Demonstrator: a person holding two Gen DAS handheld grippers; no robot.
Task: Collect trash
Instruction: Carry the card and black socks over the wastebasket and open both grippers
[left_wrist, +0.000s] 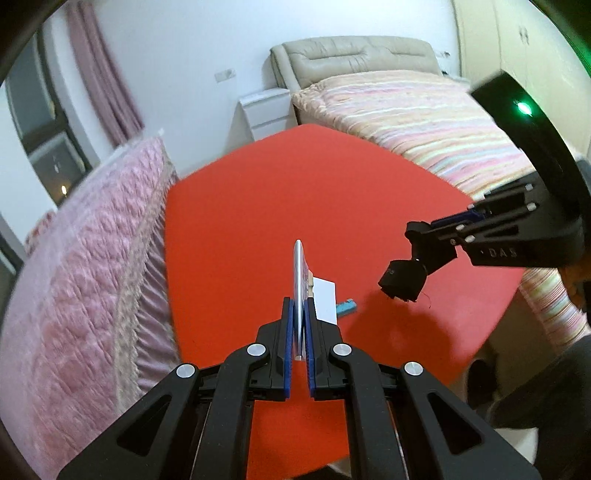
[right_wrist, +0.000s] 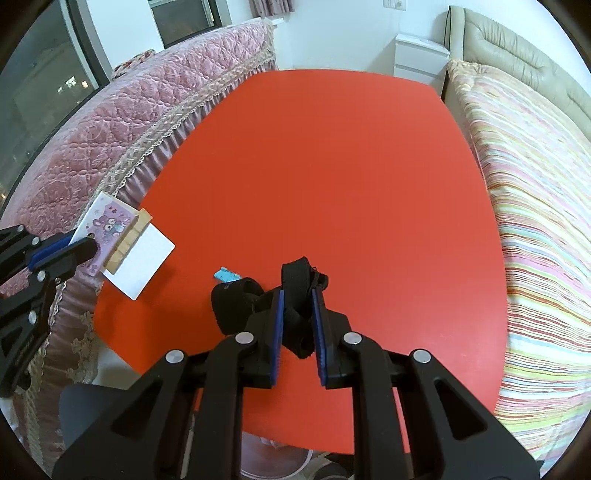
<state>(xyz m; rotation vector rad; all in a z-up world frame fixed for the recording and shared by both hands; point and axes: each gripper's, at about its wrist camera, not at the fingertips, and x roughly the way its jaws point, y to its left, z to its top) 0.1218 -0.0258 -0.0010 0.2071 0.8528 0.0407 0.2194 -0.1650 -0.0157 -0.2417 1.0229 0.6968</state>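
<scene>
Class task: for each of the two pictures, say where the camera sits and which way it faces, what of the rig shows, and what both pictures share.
Left wrist: sits behind the left claw, faces along it over the red table toward the beds; right claw shows.
Right wrist: sits behind the right claw, which grips a black strap; left claw shows.
Shared: table, clipped card, small blue item.

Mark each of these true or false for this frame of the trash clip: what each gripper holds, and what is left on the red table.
1. The left gripper is shut on a flat card. True.
2. The right gripper is open and holds nothing. False: it is shut on a black strap.
3. A small blue item lies on the red table. True.
4. A wooden clip joins the card to a white sheet. True.
5. The black strap rests flat on the table. False: it hangs from the right gripper.
</scene>
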